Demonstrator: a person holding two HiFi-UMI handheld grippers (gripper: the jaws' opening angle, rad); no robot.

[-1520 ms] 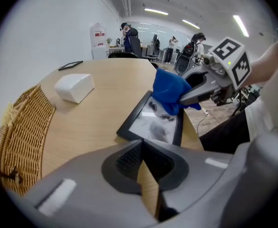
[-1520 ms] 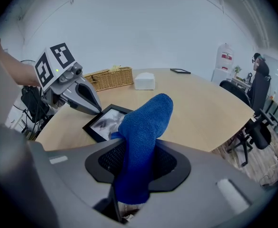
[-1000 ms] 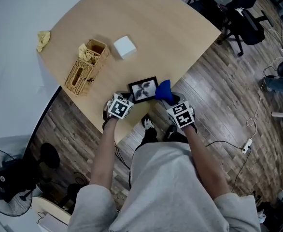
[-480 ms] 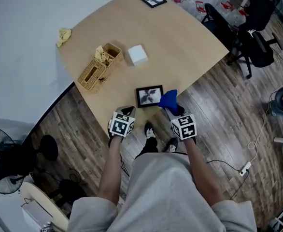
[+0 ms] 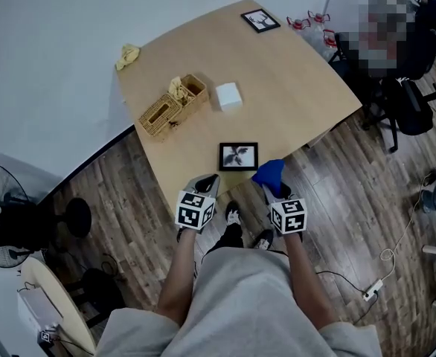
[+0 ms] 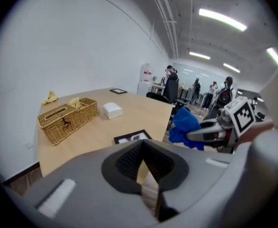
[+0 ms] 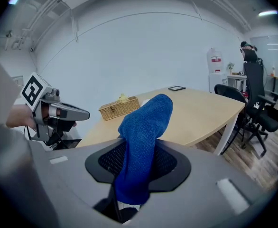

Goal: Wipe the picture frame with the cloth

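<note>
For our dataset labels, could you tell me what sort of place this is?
Probably an open-plan office: swivel office chairs beside a wooden table, a water dispenser, and strip ceiling lights.

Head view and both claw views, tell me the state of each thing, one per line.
Picture frame: flat on table, untouched.
Blue cloth: clamped in right claw, clear of frame.
Left claw: shut, empty.
Wicker basket: upright, yellow cloth inside.

Lower end of cloth (image 7: 143, 141) hidden between jaws
</note>
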